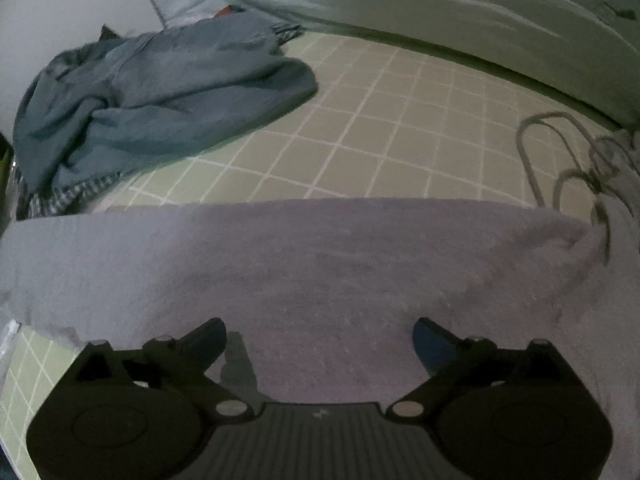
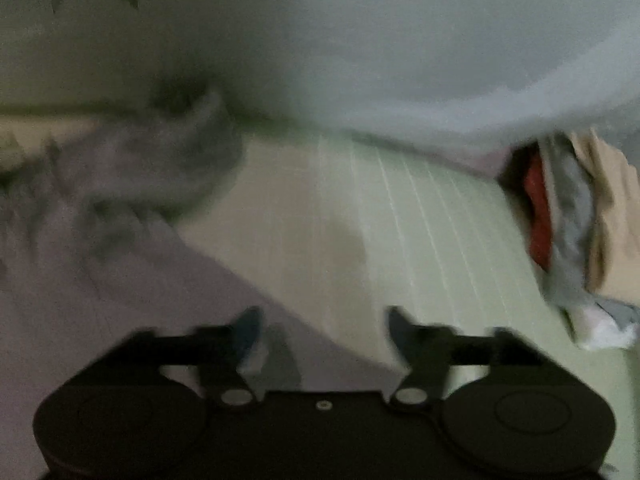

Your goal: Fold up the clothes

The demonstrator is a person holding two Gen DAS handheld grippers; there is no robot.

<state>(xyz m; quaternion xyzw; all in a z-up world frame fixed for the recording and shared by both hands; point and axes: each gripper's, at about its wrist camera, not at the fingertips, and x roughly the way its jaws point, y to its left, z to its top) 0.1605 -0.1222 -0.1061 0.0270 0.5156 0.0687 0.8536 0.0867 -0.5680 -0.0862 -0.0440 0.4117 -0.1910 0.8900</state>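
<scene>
hoodie (image 1: pixel 304 272), pale lilac, lies spread on the green checked sheet (image 1: pixel 392 120), drawstrings (image 1: pixel 560 168) looped at its right end. left gripper (image 1: pixel 320 340) over it, jaws wide, nothing held; right gripper (image 2: pixel 324 332) released too, at the hoodie's edge. blue garment (image 1: pixel 160 100) heaped well apart, clothes pile (image 2: pixel 568 232) at right.

A green mat (image 1: pixel 400 120) with a white grid carried everything. A pale lilac garment (image 1: pixel 320 272) lay flat along its near edge. A crumpled blue garment (image 1: pixel 160 92) sat at the far left corner, and a blurred heap of clothes (image 2: pixel 568 232) at the right edge.
</scene>
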